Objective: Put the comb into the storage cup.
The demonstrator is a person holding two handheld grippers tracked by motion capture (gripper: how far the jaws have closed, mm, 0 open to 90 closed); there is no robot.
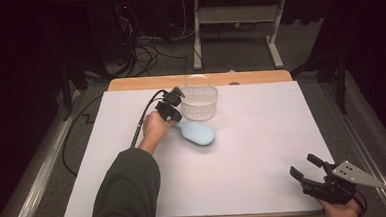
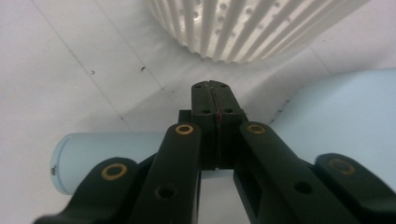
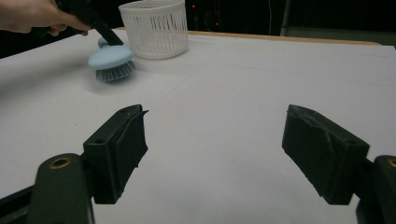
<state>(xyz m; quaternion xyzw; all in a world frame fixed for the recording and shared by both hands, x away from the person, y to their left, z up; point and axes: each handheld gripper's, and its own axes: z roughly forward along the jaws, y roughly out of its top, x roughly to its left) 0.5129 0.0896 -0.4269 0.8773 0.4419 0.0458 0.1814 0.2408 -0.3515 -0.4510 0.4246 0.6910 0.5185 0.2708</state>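
A light blue brush (image 1: 200, 133) lies bristles down on the white table cover, just in front of a white slotted basket (image 1: 199, 100). My left gripper (image 1: 173, 119) sits over the brush's handle end. In the left gripper view its jaws (image 2: 212, 88) are pressed together with nothing between the pads, and the handle (image 2: 102, 144) runs crosswise beneath them toward the head (image 2: 345, 112). The basket wall (image 2: 243, 28) stands just beyond. At the near right corner my right gripper (image 1: 303, 165) rests open, and nothing lies between its jaws (image 3: 215, 149). From there the brush (image 3: 108, 58) and basket (image 3: 154, 28) are far off.
The white cover (image 1: 262, 135) spreads over a wooden table whose far edge (image 1: 259, 77) shows behind the basket. A black cable (image 1: 144, 118) trails from the left gripper. Table legs and loose cables stand on the floor beyond.
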